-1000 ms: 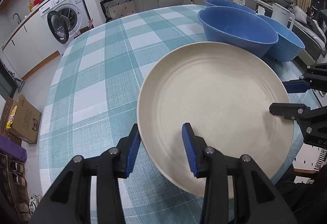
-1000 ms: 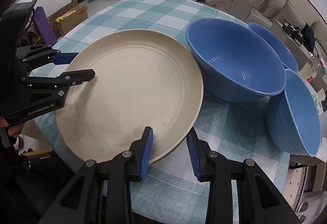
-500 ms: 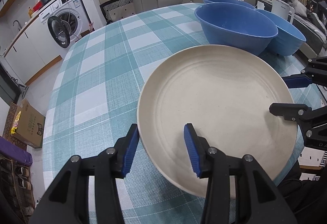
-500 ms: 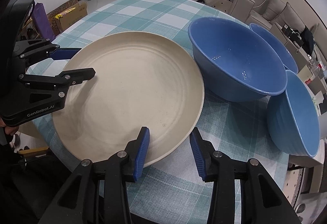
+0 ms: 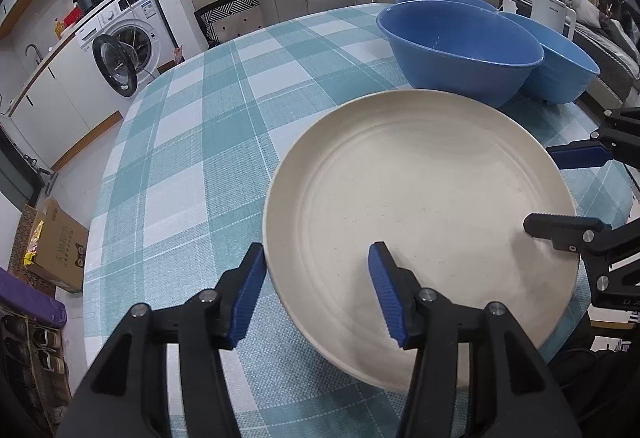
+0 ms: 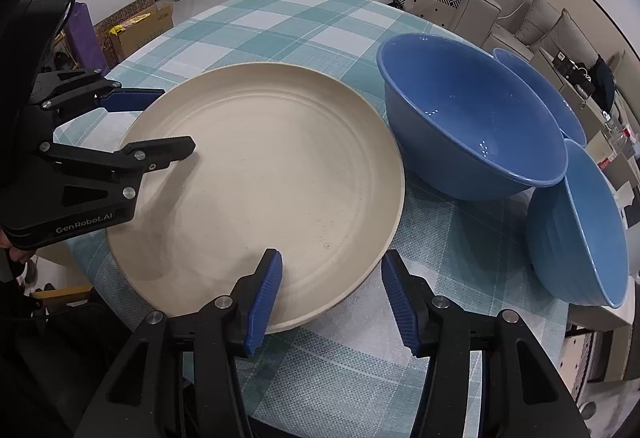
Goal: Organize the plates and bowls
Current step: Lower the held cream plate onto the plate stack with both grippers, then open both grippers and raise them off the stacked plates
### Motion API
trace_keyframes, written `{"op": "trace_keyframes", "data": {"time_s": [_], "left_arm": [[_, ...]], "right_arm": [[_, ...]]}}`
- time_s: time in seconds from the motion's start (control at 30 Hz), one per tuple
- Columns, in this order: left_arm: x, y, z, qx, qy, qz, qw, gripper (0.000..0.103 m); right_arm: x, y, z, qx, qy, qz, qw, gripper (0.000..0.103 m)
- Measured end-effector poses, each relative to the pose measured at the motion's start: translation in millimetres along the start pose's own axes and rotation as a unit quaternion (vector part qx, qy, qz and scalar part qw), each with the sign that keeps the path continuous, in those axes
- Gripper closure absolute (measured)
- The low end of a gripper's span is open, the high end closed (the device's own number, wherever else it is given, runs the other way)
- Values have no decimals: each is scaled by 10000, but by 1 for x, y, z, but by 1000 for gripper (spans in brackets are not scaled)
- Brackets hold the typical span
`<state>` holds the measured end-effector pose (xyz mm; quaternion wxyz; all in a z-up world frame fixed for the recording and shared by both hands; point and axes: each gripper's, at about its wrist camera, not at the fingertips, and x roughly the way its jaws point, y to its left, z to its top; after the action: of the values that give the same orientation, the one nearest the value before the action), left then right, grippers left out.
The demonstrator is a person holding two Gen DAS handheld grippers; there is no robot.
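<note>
Cream plate point(image 5: 420, 230) flat on checked tabletop point(image 5: 192, 142), just beside three blue bowls point(image 6: 472, 126). Left claw point(image 5: 316, 294) and right claw point(image 6: 332, 294) straddle opposite rim edges, jaws just been opening — pads clear, nothing gripped. Back both straight off rim, no dragging plate.

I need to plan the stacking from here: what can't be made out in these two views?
- Far blue bowl: mostly hidden behind the nearest blue bowl in both wrist views; its inside is unseen.
- Right-hand blue bowl: whether it leans on the nearest bowl or merely overlaps it in the picture.
- Cream plate: near rim hidden by the left gripper fingers; whether it overhangs the table.
- Plate's underside: unseen.
</note>
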<state>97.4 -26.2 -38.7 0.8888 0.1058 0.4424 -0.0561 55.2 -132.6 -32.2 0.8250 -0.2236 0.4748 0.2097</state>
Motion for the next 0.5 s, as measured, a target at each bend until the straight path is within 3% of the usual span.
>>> {"op": "trace_keyframes", "data": {"time_s": [0.23, 0.3, 0.4, 0.47, 0.5], "left_arm": [[1, -1, 0, -34, 30, -96, 9999, 43], [1, -1, 1, -39, 35, -110, 9999, 42], [1, 0, 1, -92, 38, -187, 9998, 41], [-1, 2, 2, -139, 7, -222, 9997, 23], [-3, 3, 2, -161, -63, -206, 9996, 20]], "right_arm": [[-2, -3, -3, 91, -85, 194, 9997, 41], [-3, -4, -3, 141, -133, 289, 9994, 30], [-7, -7, -3, 199, -211, 278, 9992, 22], [-9, -10, -3, 240, -244, 326, 9989, 21], [-10, -10, -3, 246, -257, 365, 9987, 19]]}}
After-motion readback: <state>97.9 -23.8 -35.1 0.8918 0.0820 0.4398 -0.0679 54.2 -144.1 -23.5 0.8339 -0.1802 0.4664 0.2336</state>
